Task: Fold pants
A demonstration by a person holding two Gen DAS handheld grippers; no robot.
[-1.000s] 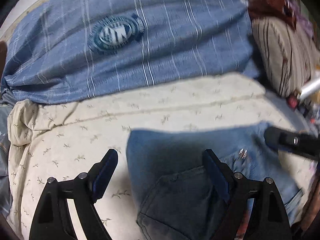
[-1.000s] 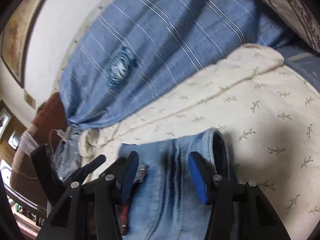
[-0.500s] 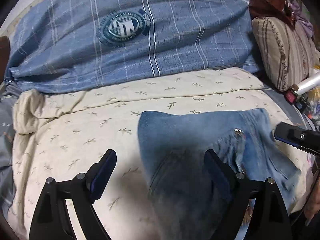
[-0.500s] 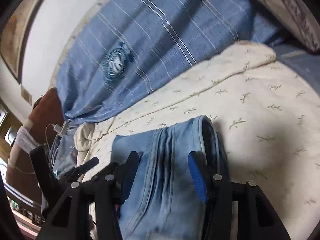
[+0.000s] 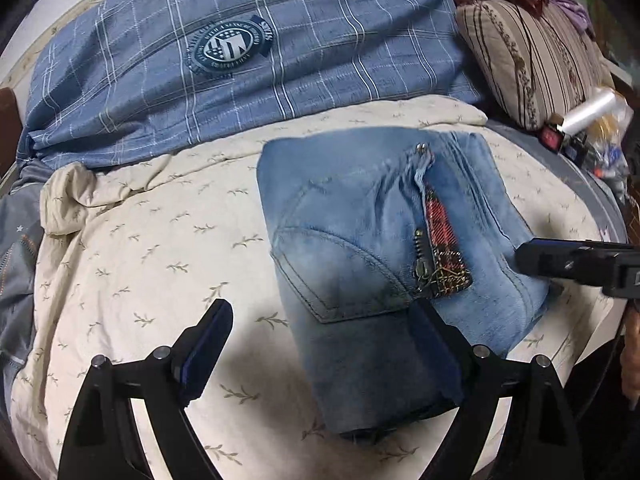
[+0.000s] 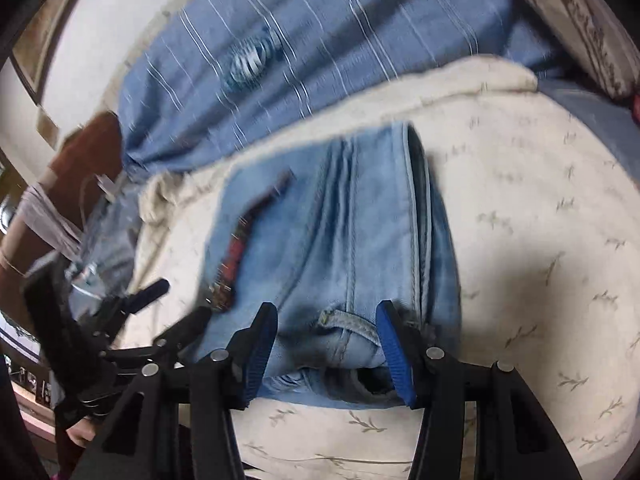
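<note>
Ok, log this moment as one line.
stage: jeans folded, lying on bedspread | left tongs: open, just widening, nothing gripped | right tongs: open, astride jeans edge, not pinching

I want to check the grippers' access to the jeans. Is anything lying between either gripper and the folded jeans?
Nothing visible does. The folded jeans lie bare on the cream bedspread; the left gripper and right gripper both stand open right at their near edge.
</note>
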